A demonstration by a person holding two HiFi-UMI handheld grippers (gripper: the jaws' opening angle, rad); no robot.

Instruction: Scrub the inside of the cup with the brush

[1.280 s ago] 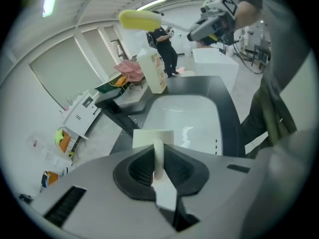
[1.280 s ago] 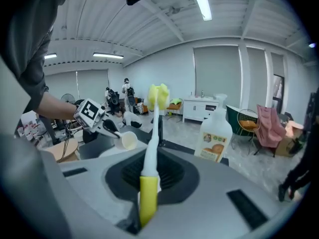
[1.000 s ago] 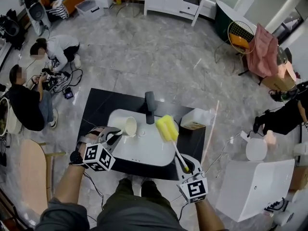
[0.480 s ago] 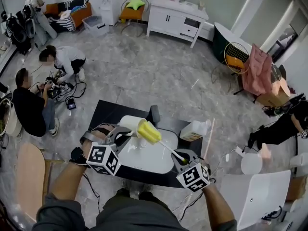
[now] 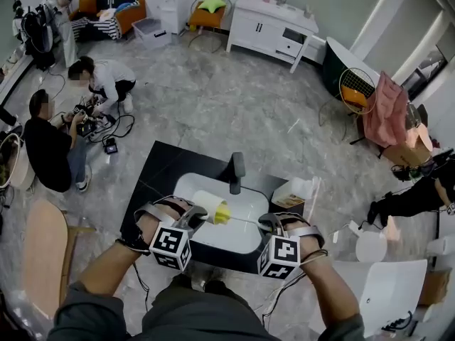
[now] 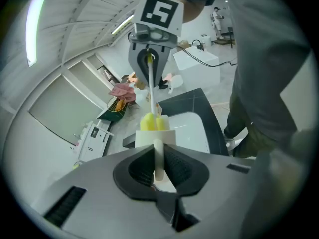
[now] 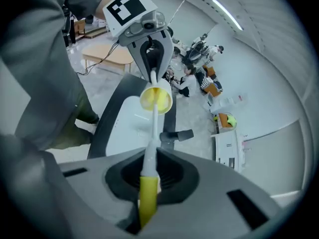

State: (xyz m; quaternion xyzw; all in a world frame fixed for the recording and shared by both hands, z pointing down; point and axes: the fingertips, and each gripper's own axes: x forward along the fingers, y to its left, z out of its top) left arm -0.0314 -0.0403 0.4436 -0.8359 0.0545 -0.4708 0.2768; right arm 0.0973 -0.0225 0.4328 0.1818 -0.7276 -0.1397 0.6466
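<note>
— Where was the cup (image 5: 205,205) just then?

— Held up over the white sink (image 5: 238,239), tipped on its side, its mouth turned toward the right gripper (image 5: 267,223). The left gripper (image 5: 189,216) had its jaws almost together, pinched on the cup's thin handle (image 6: 158,159) (the left gripper view showed that white strip squeezed between the dark pads).

— And the brush (image 5: 245,219)?

— The right gripper's jaws were closed on its yellow grip (image 7: 148,193), and the thin stem ran across to the cup. The yellow sponge head (image 5: 222,212) sat at the cup's mouth, partly inside; how deep, I couldn't tell.

— So which step was that?

— I'd judge the scrubbing was only at its start: the brush was in, the walls not plainly worked.

— What did the next move call for?

— Probably pushing the sponge head on toward the bottom and twisting it against the inner wall, with the left gripper bracing the cup. The handle was a narrow hold, so a hard push might swivel the cup.
</note>
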